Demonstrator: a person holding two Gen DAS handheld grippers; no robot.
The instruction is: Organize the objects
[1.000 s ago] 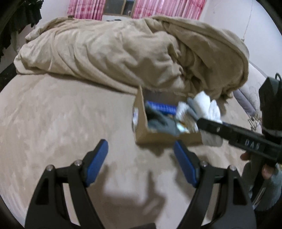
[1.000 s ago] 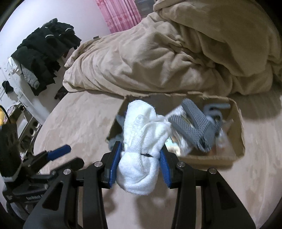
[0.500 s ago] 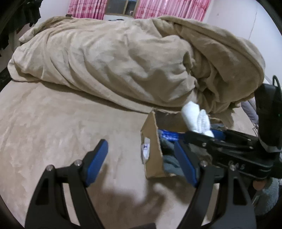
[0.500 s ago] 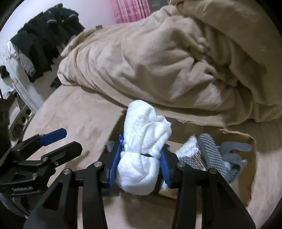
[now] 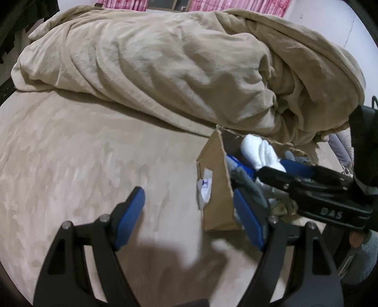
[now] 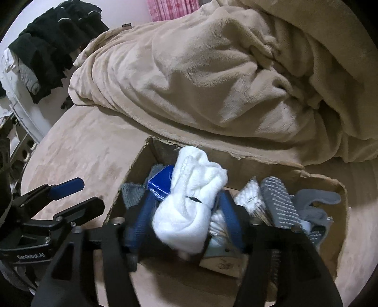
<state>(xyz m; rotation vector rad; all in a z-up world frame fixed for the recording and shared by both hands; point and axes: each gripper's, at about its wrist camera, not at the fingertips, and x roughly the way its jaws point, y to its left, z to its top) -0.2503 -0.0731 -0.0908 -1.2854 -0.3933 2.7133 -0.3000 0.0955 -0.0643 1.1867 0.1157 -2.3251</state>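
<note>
An open cardboard box (image 6: 264,163) (image 5: 216,189) sits on the beige bed. It holds a blue packet (image 6: 161,183), grey patterned socks (image 6: 281,205) and other grey cloth. My right gripper (image 6: 185,213) hangs over the box's left part. Its jaws have spread and the white rolled sock bundle (image 6: 191,203) lies loosely between them, dropping into the box. In the left wrist view the bundle (image 5: 259,152) shows above the box with the right gripper (image 5: 271,165) around it. My left gripper (image 5: 189,212) is open and empty, low over the bed just left of the box.
A big crumpled beige blanket (image 5: 177,63) lies behind the box. Dark clothes (image 6: 49,49) hang at the far left by a white rack. Pink curtains (image 6: 172,7) are at the back wall. The left gripper shows in the right wrist view (image 6: 68,196).
My right gripper moved forward and down over the box and its jaws spread, loosening the white sock bundle. My left gripper shifted left and closer, still open.
</note>
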